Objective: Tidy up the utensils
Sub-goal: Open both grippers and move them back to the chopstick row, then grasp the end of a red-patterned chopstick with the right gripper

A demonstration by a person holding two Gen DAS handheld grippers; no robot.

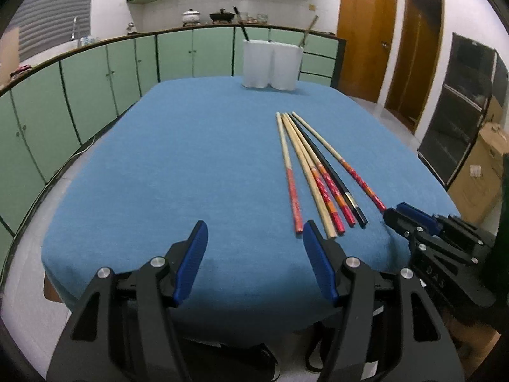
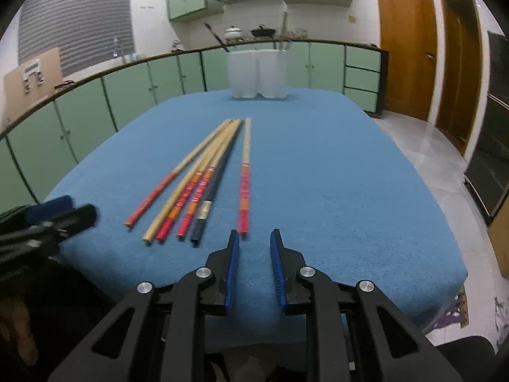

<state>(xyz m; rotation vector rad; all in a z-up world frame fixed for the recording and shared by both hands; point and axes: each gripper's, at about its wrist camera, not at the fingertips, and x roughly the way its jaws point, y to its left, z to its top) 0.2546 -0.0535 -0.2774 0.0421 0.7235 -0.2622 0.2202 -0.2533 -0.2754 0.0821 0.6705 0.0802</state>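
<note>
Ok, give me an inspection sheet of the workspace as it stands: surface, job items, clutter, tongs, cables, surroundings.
Surface: table under a blue cloth, flat.
Job's things: six chopsticks lying near the front edge, five fanned together, one apart on the right; one of the five is black. White holder at the far edge, already with sticks in it.
Clutter: nothing seen on the cloth.
Tongs: left tongs open, empty; right tongs narrowly open, empty, just short of the lone chopstick's end.
Cables: one cord hangs off the table's left side.
Surroundings: green cabinets, wooden doors, pots on the counter.
</note>
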